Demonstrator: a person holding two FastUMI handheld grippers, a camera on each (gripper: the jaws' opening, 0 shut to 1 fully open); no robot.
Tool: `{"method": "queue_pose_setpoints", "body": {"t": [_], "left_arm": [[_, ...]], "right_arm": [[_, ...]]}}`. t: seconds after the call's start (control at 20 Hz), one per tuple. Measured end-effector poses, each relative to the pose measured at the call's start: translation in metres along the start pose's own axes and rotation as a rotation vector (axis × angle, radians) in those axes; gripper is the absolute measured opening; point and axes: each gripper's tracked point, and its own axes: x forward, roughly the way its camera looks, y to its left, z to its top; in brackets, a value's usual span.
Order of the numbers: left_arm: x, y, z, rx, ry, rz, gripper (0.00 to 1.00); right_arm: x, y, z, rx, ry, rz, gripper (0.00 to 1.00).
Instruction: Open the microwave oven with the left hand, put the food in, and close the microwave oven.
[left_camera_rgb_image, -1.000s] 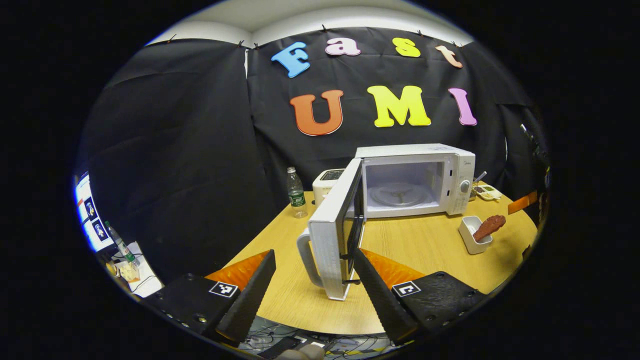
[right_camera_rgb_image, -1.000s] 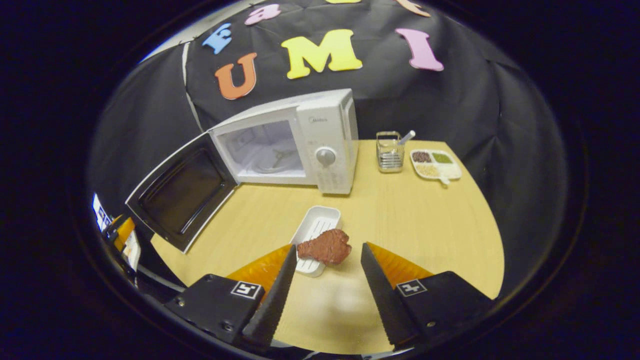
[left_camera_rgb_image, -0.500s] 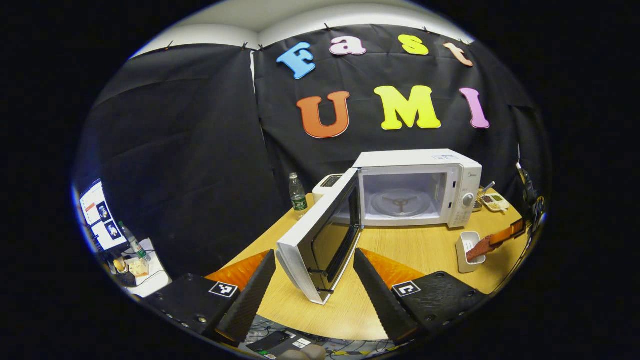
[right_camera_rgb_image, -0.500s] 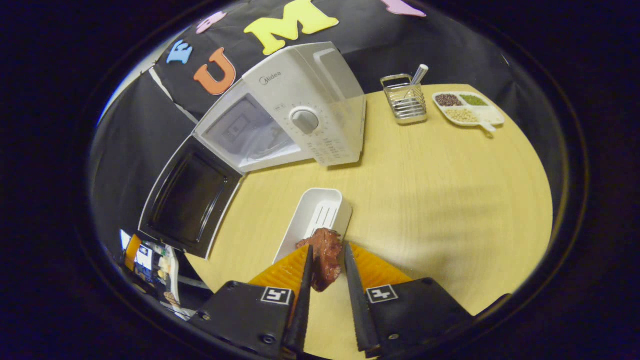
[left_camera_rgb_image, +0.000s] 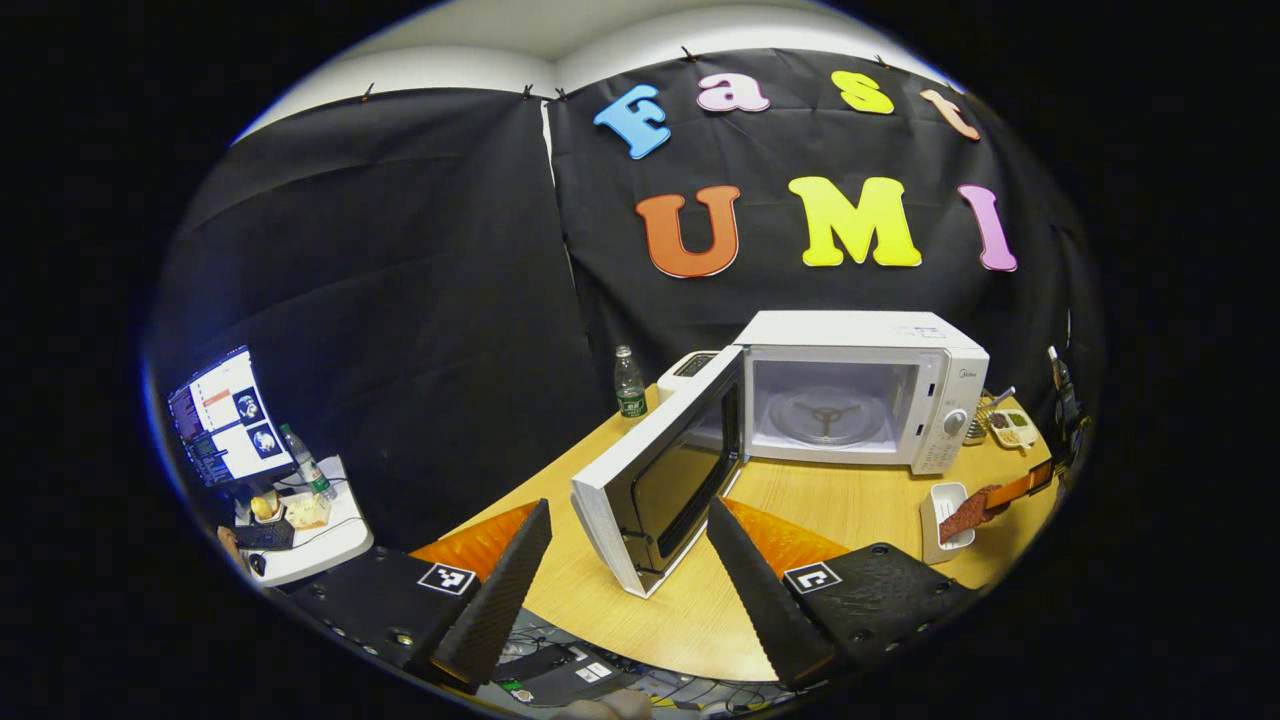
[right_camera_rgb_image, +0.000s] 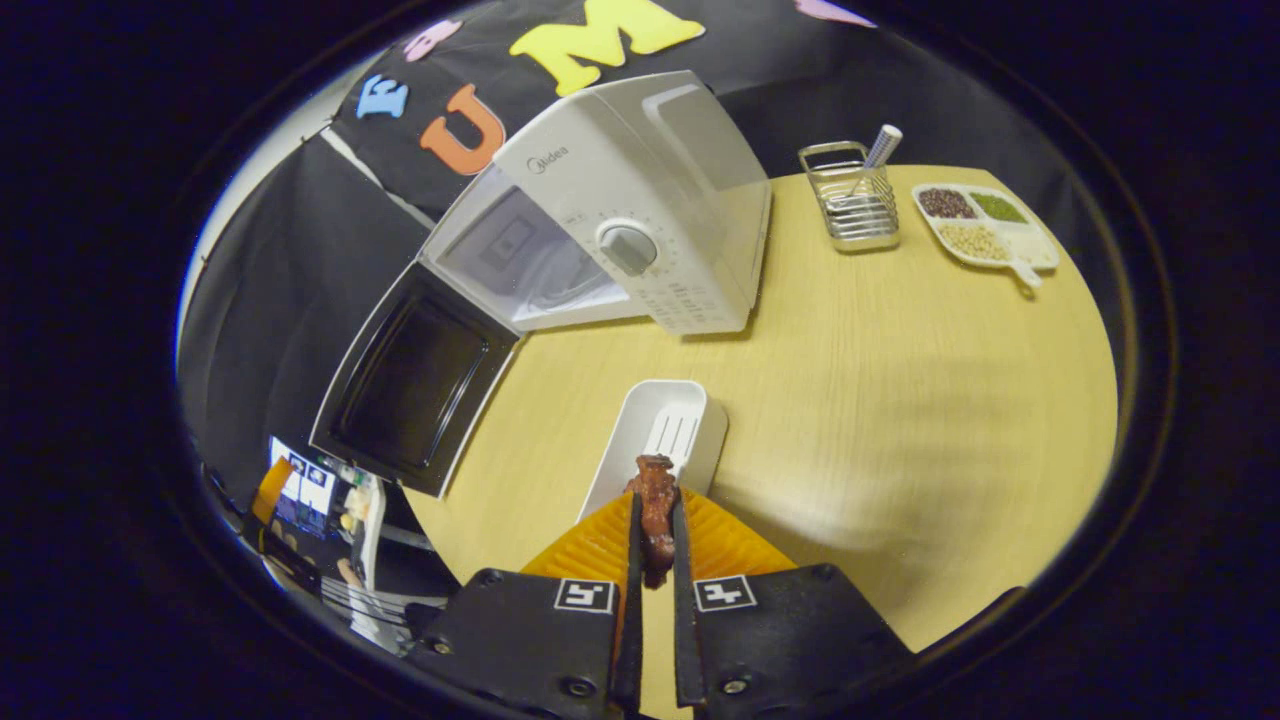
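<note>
The right gripper (right_camera_rgb_image: 655, 520) pinches a reddish-brown, rough-textured piece of meat (right_camera_rgb_image: 656, 505) between both fingers, just above the near end of a white slotted tray (right_camera_rgb_image: 670, 425) on the wooden table (right_camera_rgb_image: 900, 400). The left gripper (left_camera_rgb_image: 628, 560) hangs with its fingers spread wide, holding nothing, near the table's edge. Beyond it the white microwave oven (left_camera_rgb_image: 860, 390) stands with its door (left_camera_rgb_image: 660, 480) swung open, showing the glass turntable (left_camera_rgb_image: 825, 415) inside.
</note>
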Motion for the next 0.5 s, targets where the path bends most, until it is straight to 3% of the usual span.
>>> {"method": "queue_pose_setpoints", "body": {"t": [0.25, 0.5], "left_arm": [[-0.001, 0.006, 0.011, 0.015, -0.035, -0.019, 0.96], [0.015, 0.014, 0.019, 0.044, -0.08, -0.117, 0.96]], "right_arm": [[-0.029, 0.021, 0.033, -0.087, -0.069, -0.026, 0.16], [-0.045, 0.087, 0.06, -0.146, -0.191, -0.047, 0.16]]}}
